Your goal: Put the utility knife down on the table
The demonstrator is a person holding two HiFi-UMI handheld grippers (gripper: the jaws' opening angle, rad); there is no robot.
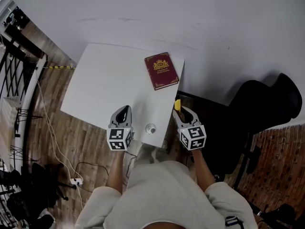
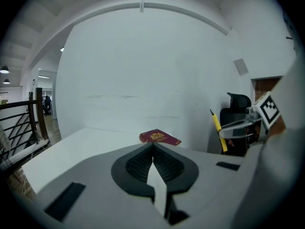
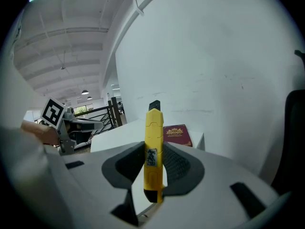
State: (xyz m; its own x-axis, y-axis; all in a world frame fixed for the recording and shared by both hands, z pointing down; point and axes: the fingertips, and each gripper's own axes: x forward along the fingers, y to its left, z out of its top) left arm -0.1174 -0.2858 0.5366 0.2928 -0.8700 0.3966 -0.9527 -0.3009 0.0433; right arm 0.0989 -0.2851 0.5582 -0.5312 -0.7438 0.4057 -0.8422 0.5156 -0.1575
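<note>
Background: white wall [image 1: 214, 27], wooden plank floor [image 1: 90, 142]. The white square counter [image 1: 100, 85] lies at twelve o'clock with its middle bare. A black office chair [image 1: 267, 104] crowds three o'clock. A maroon hardback book [image 1: 161, 70] occupies the counter's one o'clock corner.

Left gripper [image 1: 124, 109]: jaws together, nothing between them, over the near edge. Right gripper [image 1: 181, 111]: jaws clamped on the yellow utility knife [image 1: 177, 104], tip jutting forward, just off the counter's right edge. A small round white object [image 1: 151, 128] sits by the near edge.

Assessment: carry stage. The next move calls for shifting toward eleven o'clock over bare surface, lowering, then releasing clear of the edges.
</note>
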